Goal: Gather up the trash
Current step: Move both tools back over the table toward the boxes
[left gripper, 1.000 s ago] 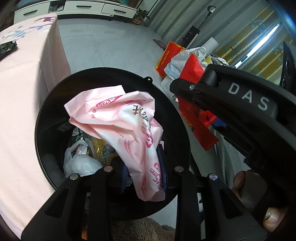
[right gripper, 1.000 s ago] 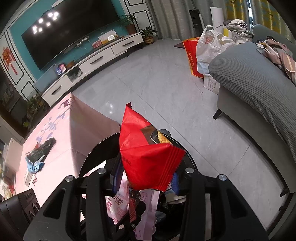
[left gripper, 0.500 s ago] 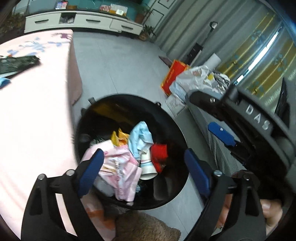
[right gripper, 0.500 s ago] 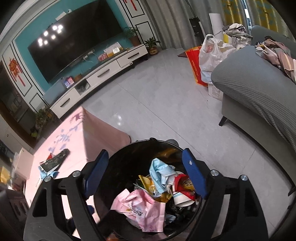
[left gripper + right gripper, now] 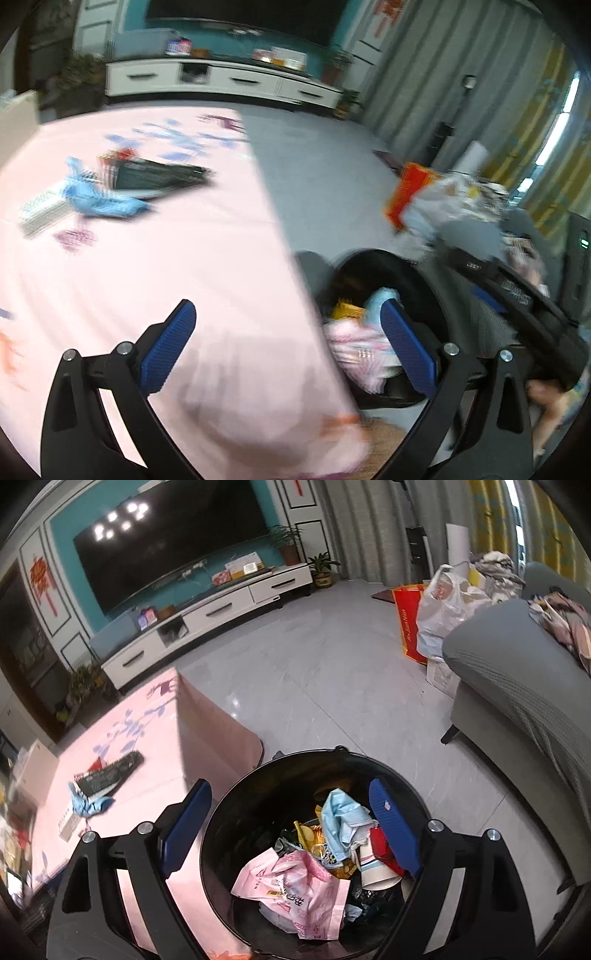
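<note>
A black trash bin [image 5: 221,834] holds a pink printed wrapper [image 5: 295,890], a pale blue crumpled mask [image 5: 341,821], a yellow packet [image 5: 308,832], a red packet [image 5: 382,849] and a white cup [image 5: 375,871]. The tabletop [image 5: 155,746] wears a pink cloth patterned with blue and purple flowers; on it lie a black packet [image 5: 109,773] and a light blue mask [image 5: 86,803]. Both grippers are black with blue ribbed fingers [image 5: 393,830]. The floor [image 5: 314,672] is pale grey tile, the sofa [image 5: 517,686] grey.

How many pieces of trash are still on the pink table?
3 visible: a dark wrapper, a crumpled blue piece touching it, and a pale flat packet beside those. More may lie outside the view.
</note>
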`<state>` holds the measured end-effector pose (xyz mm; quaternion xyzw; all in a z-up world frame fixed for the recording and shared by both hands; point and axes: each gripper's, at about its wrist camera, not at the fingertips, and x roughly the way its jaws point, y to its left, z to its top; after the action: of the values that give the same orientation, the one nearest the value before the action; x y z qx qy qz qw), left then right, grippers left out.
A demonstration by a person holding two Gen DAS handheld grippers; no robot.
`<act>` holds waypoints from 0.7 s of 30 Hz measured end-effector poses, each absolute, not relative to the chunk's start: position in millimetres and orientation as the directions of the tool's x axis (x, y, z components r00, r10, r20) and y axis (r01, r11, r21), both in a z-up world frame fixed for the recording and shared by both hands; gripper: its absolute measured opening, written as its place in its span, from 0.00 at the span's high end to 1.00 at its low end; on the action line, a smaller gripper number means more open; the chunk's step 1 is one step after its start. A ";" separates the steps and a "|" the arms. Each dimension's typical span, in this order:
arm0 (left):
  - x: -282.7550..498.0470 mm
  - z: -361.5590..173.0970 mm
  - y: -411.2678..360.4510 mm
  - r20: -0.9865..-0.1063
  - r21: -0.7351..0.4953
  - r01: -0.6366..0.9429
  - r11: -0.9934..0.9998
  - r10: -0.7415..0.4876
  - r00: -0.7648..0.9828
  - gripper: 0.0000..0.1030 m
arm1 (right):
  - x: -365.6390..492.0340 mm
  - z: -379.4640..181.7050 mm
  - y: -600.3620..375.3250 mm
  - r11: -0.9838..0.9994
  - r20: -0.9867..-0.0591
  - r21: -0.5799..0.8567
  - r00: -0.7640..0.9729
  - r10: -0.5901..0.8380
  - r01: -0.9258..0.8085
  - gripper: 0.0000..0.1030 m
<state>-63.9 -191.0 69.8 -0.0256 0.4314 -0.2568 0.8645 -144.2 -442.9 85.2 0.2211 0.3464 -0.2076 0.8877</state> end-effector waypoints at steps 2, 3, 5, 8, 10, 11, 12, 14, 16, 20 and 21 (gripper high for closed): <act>-48.0 71.5 -161.7 -0.737 -0.214 0.371 0.903 -0.399 0.546 0.03 | -138.9 84.6 -436.5 0.829 -0.711 0.231 0.670 -0.214 0.510 0.17; -41.0 71.6 -149.7 -0.737 -0.193 0.347 0.918 -0.369 0.567 0.03 | -135.5 84.0 -433.2 0.835 -0.714 0.221 0.667 -0.213 0.504 0.16; -22.8 69.8 -122.2 -0.736 -0.159 0.298 0.941 -0.315 0.599 0.03 | -126.8 81.2 -424.0 0.849 -0.721 0.203 0.661 -0.207 0.487 0.15; 10.6 57.7 -78.6 -0.737 -0.162 0.219 0.962 -0.266 0.622 0.03 | -113.4 73.4 -409.9 0.877 -0.744 0.161 0.640 -0.193 0.452 0.13; 32.3 48.7 -48.5 -0.743 -0.164 0.134 0.977 -0.212 0.635 0.03 | -101.3 67.7 -396.4 0.900 -0.762 0.123 0.621 -0.184 0.418 0.13; 45.3 43.7 -29.6 -0.762 -0.161 0.089 0.983 -0.181 0.621 0.03 | -96.1 66.1 -390.3 0.909 -0.768 0.114 0.616 -0.175 0.400 0.13; 53.6 41.4 -20.0 -0.770 -0.172 0.069 0.983 -0.177 0.613 0.03 | -89.3 64.6 -382.2 0.921 -0.775 0.107 0.612 -0.159 0.375 0.13; 70.4 38.5 4.0 -0.773 -0.222 0.044 0.974 -0.203 0.601 0.03 | -74.7 63.2 -363.2 0.943 -0.786 0.115 0.609 -0.107 0.313 0.13; 84.9 35.9 21.7 -0.771 -0.275 0.034 0.961 -0.241 0.589 0.03 | -60.7 64.8 -346.7 0.956 -0.789 0.142 0.612 -0.047 0.256 0.13; 107.1 25.4 35.3 -0.782 -0.301 0.030 0.953 -0.265 0.565 0.03 | -13.3 69.5 -301.2 0.967 -0.795 0.210 0.600 0.084 0.144 0.13; 111.5 22.2 36.2 -0.786 -0.295 0.038 0.955 -0.265 0.558 0.04 | -0.5 70.8 -289.9 0.970 -0.799 0.214 0.593 0.104 0.118 0.13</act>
<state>111.5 36.2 22.2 -0.1228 0.4618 -0.0867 0.8741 -0.5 -289.9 70.8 0.1229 0.4512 -0.0040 0.8839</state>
